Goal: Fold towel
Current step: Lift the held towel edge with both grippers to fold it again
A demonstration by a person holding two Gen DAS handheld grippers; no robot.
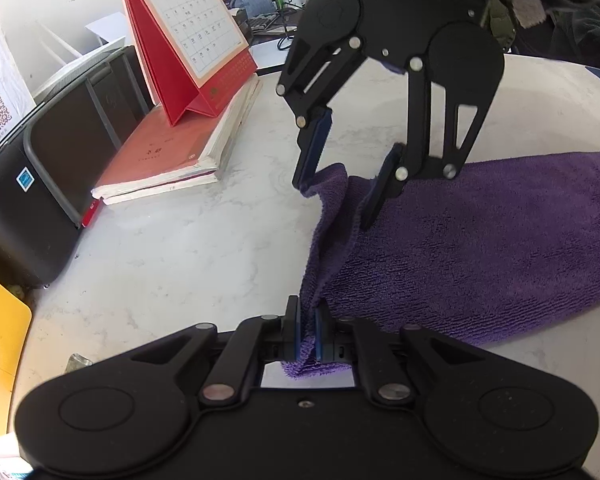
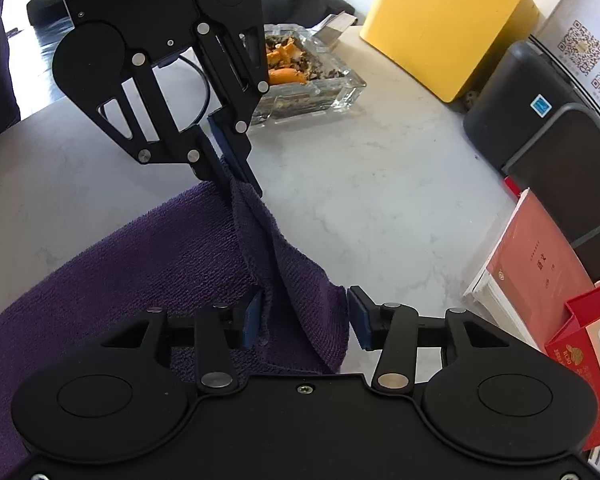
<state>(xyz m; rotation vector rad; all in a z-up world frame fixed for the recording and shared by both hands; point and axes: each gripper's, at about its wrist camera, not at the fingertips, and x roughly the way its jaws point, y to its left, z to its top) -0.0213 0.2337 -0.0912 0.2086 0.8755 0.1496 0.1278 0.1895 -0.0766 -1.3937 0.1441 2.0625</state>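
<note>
Towel position: the purple terry-cloth towel (image 1: 480, 248) lies on the white marble-patterned tabletop (image 1: 172, 248), with one end raised into a ridge between the two grippers. Bare tabletop is open beside the raised end of the towel, up to the objects along the table edges. The left gripper (image 1: 308, 334) points steeply downward with its blue pads closed together on a bunched corner of the towel. The right gripper (image 2: 306, 316) also points steeply downward; its jaws stand apart with the towel fold hanging between them. One pad touches the cloth and the other stands clear, so no clamp is applied. Around the work area stand a red desk calendar (image 1: 188, 40) on a stack of red-covered books (image 1: 168, 156), a black bin with grey frame (image 1: 48, 160), a yellow box (image 2: 448, 24) and a clear glass ashtray holding orange peel (image 2: 304, 76). The ashtray sits just behind the left gripper in the right wrist view; the books border the open tabletop on the calendar side.
</note>
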